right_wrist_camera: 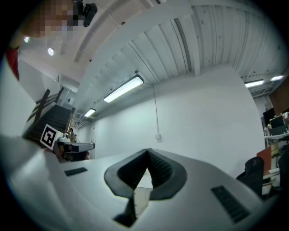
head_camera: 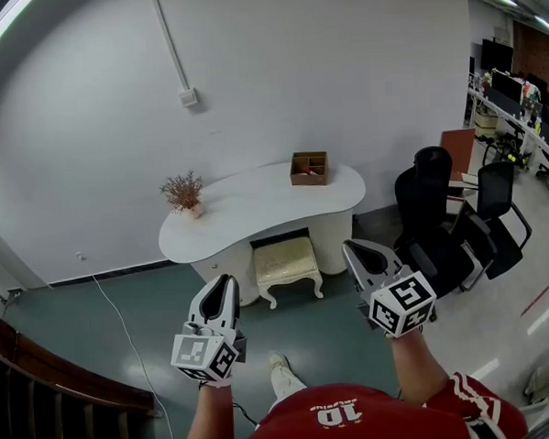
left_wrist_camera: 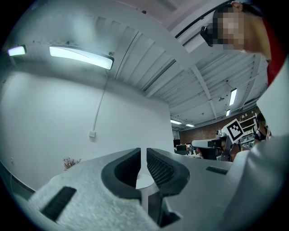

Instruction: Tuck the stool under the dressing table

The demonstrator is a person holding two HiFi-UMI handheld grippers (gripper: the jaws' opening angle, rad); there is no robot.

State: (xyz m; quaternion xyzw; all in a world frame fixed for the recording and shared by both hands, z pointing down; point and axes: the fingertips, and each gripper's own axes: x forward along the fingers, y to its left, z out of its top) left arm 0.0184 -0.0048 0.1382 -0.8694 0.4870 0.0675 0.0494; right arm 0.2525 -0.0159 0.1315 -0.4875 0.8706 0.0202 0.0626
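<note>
- Currently the cream upholstered stool with curved legs (head_camera: 287, 263) stands on the green floor (head_camera: 123, 309) at the knee gap of the white kidney-shaped dressing table (head_camera: 255, 204). Its back edge is at the tabletop's front rim, while most of the cushion and the front legs show out in front.
- On the tabletop sit a dried plant in a small pot (head_camera: 183, 192) and an open wooden box (head_camera: 309, 167). Black office chairs (head_camera: 440, 224) stand just to the table's right.
- Both tools hang in the air well short of the stool, aimed roughly level toward the wall.
- The left gripper (head_camera: 225, 281) has its pads drawn together to a thin slit with nothing in it. The right gripper (head_camera: 352, 247) has its pads meeting at the tips, also empty.
- As I judge it, the scene fits either a person walking up to push the stool or one standing back after sliding it this far.
- If the seat is meant to go deeper, that would call for closing the distance, bringing the tools down to the cushion's front edge, and pushing straight between the table's two pedestals.
</note>
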